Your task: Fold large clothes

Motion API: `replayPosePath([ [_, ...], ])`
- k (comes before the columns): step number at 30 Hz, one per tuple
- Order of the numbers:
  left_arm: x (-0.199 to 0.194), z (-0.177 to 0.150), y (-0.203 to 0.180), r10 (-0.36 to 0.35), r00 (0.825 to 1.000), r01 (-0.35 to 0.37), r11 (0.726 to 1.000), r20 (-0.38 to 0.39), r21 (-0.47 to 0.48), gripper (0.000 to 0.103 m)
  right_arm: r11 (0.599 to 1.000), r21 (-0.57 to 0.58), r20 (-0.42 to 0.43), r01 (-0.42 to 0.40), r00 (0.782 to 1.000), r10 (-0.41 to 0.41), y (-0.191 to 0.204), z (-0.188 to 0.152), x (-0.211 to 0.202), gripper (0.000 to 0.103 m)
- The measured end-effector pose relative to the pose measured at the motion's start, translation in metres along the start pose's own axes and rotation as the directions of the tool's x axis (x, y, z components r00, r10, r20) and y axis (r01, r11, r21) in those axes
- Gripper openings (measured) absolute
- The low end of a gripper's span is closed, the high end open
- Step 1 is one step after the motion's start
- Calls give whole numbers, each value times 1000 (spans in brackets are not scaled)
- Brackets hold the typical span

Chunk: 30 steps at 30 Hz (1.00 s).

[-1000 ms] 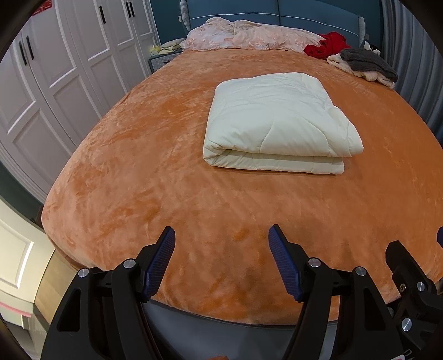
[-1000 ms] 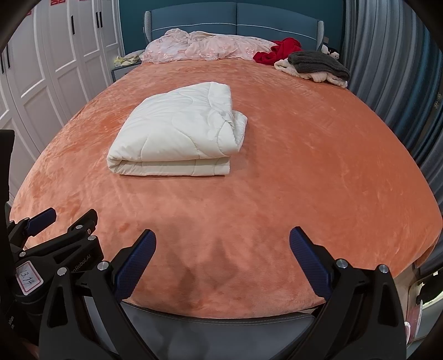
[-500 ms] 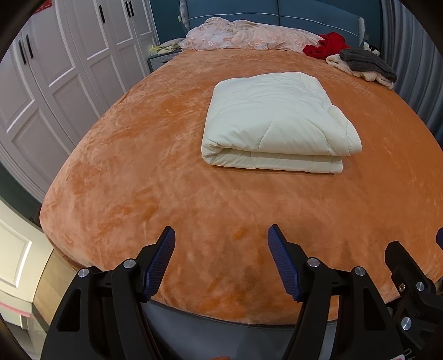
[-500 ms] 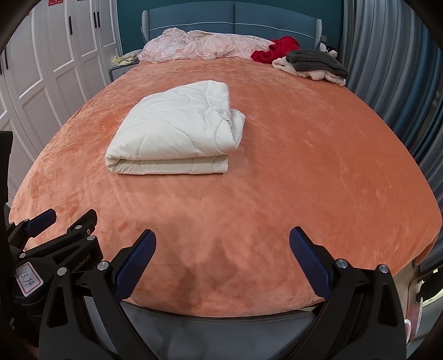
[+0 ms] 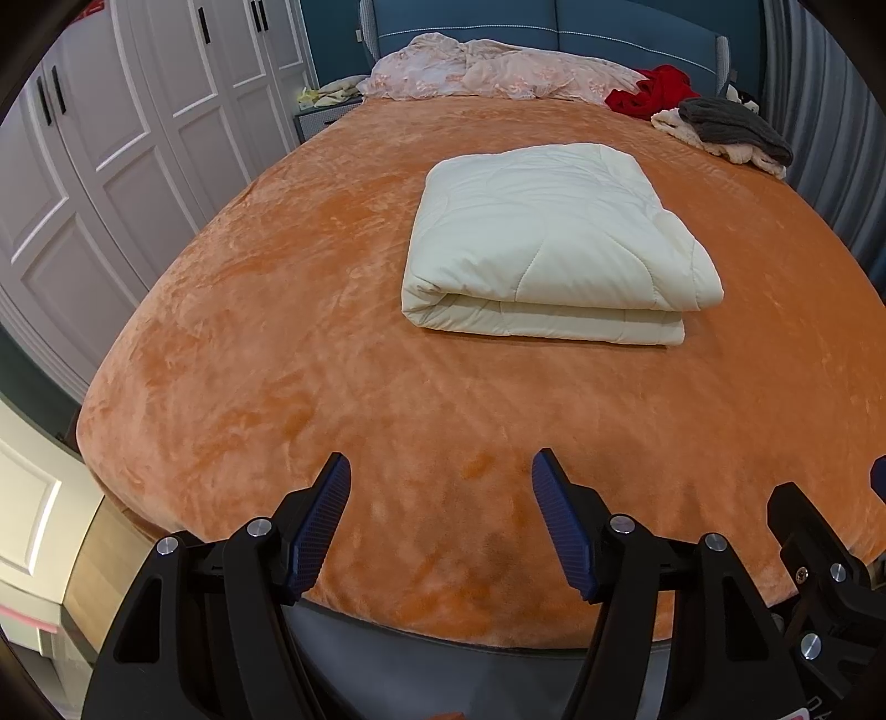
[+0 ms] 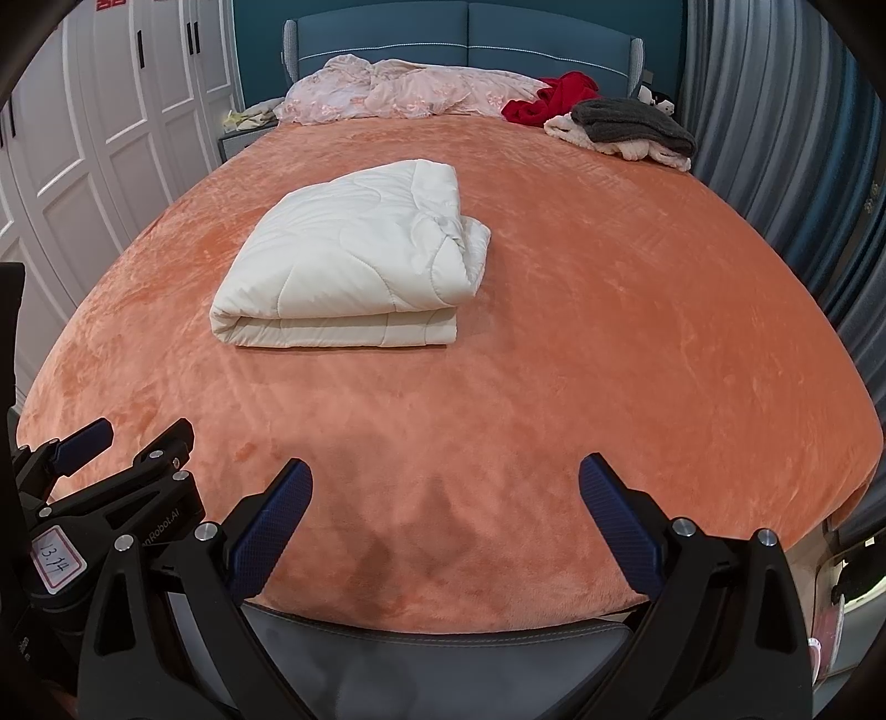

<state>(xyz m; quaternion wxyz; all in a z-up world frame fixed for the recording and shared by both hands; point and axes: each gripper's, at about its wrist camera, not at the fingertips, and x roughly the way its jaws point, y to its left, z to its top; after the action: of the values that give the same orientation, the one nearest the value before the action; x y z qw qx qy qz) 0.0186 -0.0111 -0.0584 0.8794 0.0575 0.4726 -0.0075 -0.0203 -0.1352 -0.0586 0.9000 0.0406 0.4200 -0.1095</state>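
Lying folded into a thick rectangular bundle, the cream quilt rests on the orange plush bedspread, toward the middle of the bed and well apart from both claws. In the left wrist view it sits at about 1 o'clock from the left claw, whose blue-padded fingers are spread wide with nothing between them, hovering over the foot edge of the bed. In the right wrist view the quilt lies at about 11 o'clock from the right claw, whose fingers are likewise spread apart and hold nothing. The quilt's stacked layers face the foot of the bed, and its right side is rounded and puffy. Each claw shows at the edge of the other's view: the left one at 8 o'clock in the right wrist view, the right one at 4 o'clock in the left wrist view. At the head of the bed, around 12 o'clock, a rumpled pink floral blanket lies against the blue headboard. Toward 1 o'clock sit a red garment and a grey garment on top of a cream one. White wardrobe doors stand along the 9 to 10 o'clock side, and grey-blue curtains hang at 2 to 3 o'clock.
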Motion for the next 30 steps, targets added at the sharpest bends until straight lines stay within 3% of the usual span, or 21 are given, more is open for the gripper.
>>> replayPosePath([
  [30, 6, 0, 5, -21, 1000, 21, 1000, -16, -1, 66, 1000, 1, -1, -2, 1000, 2, -1, 0, 0, 95],
])
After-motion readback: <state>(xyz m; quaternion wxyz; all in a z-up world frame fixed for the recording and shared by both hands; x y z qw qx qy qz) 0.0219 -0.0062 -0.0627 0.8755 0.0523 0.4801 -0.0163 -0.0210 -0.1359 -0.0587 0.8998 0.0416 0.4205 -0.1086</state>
